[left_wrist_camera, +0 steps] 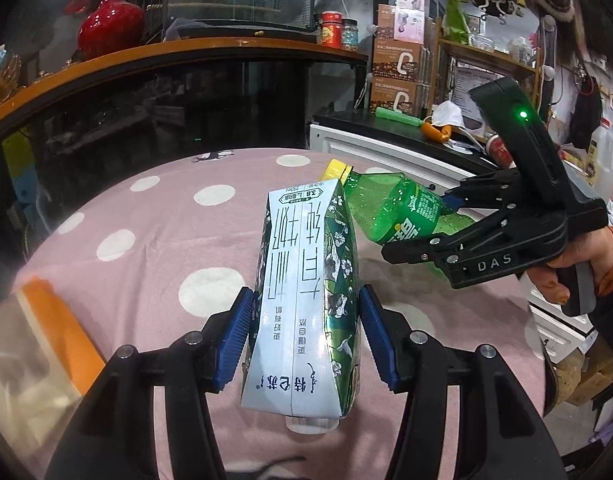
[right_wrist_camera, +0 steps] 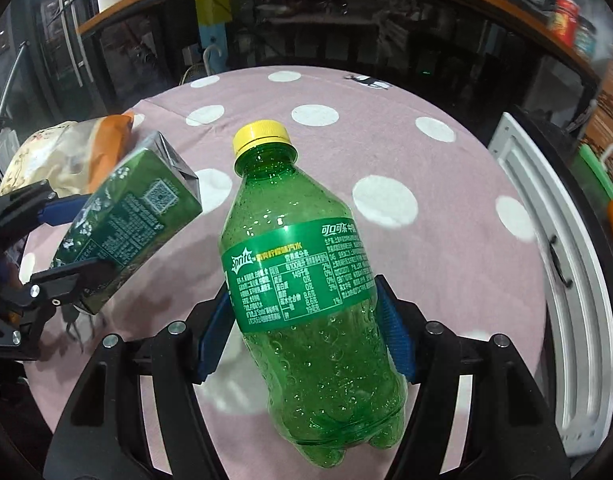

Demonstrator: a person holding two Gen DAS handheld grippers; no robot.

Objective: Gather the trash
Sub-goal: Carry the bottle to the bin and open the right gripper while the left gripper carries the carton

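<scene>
My left gripper (left_wrist_camera: 306, 336) is shut on a green and white milk carton (left_wrist_camera: 306, 300) and holds it above the pink dotted tablecloth (left_wrist_camera: 146, 240). The carton (right_wrist_camera: 126, 216) and the left gripper (right_wrist_camera: 62, 240) also show at the left of the right wrist view. My right gripper (right_wrist_camera: 306, 328) is shut on an empty green Sprite bottle (right_wrist_camera: 302, 280) with a yellow cap, held above the cloth (right_wrist_camera: 426, 160). In the left wrist view the bottle (left_wrist_camera: 394, 208) sits in the right gripper (left_wrist_camera: 426, 232), just right of the carton.
A clear bag with an orange band (left_wrist_camera: 46, 344) lies at the table's left edge; it also shows in the right wrist view (right_wrist_camera: 74, 152). A dark glass cabinet (left_wrist_camera: 166, 120) stands behind the table. A white appliance (right_wrist_camera: 546, 260) stands to the right.
</scene>
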